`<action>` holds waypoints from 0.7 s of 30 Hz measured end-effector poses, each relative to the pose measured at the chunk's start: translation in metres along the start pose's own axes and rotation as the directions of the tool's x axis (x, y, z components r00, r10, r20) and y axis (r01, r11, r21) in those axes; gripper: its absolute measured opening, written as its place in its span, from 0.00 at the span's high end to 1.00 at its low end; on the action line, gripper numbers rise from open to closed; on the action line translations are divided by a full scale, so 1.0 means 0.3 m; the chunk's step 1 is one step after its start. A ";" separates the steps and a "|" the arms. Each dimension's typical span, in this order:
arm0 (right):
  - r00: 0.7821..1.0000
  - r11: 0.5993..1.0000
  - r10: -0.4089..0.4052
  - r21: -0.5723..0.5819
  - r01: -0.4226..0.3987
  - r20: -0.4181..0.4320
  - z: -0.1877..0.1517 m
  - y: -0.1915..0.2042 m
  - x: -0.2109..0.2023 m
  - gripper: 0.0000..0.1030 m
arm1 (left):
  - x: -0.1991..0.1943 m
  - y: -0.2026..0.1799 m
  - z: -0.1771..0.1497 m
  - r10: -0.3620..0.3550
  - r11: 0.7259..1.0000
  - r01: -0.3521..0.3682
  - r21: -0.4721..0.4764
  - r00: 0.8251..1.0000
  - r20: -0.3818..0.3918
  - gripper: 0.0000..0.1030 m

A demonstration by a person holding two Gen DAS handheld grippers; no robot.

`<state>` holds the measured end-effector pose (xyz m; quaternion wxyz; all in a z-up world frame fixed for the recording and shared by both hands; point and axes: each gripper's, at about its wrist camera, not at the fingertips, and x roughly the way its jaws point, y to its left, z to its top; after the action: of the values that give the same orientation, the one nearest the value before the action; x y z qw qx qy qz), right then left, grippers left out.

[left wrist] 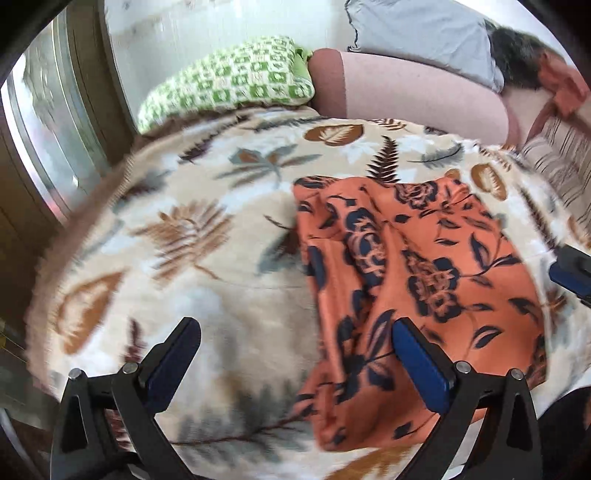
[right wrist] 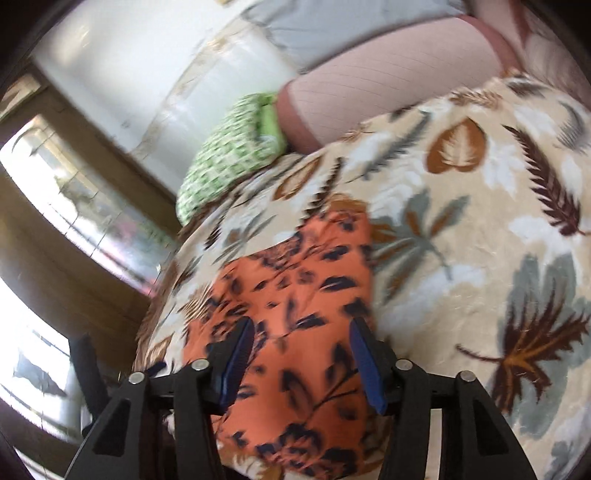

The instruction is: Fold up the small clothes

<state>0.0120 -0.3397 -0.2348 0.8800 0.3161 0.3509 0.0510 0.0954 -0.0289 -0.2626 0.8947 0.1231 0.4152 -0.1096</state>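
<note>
An orange garment with a dark blue flower print (left wrist: 413, 273) lies crumpled on a beige leaf-patterned blanket (left wrist: 192, 236). My left gripper (left wrist: 295, 332) is open and empty above the garment's near left edge; its right finger overlaps the cloth. In the right wrist view the same garment (right wrist: 295, 302) lies under my right gripper (right wrist: 301, 328), which is open with its fingers spread over the cloth and nothing between them. The right gripper also shows at the right edge of the left wrist view (left wrist: 572, 273).
A green-and-white patterned pillow (left wrist: 229, 81) and a pink pillow (left wrist: 406, 96) lie at the far end of the bed. A grey cushion (left wrist: 417, 29) and striped cloth (left wrist: 561, 162) sit at the back right. A window with a wooden frame (left wrist: 48, 122) is on the left.
</note>
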 end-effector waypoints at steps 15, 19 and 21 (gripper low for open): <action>0.946 0.976 0.132 0.204 -0.072 -0.295 -0.099 -0.078 0.138 0.54 | 0.129 0.088 -0.085 -0.126 0.982 0.120 -0.146 0.991 -0.034 0.00; 0.964 0.993 0.089 0.094 -0.067 -0.251 -0.024 0.042 0.129 0.53 | 0.133 0.090 -0.078 -0.139 0.981 0.134 -0.141 0.990 -0.026 0.00; 0.964 0.999 0.049 0.032 -0.042 -0.261 0.018 0.113 0.169 0.53 | 0.128 0.080 -0.079 -0.122 0.986 0.120 -0.114 0.992 -0.010 0.00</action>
<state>0.0581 -0.2998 -0.2414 0.8204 0.3258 0.4573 0.1081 0.1097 -0.0023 -0.3039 0.8884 0.0477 0.4349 -0.1390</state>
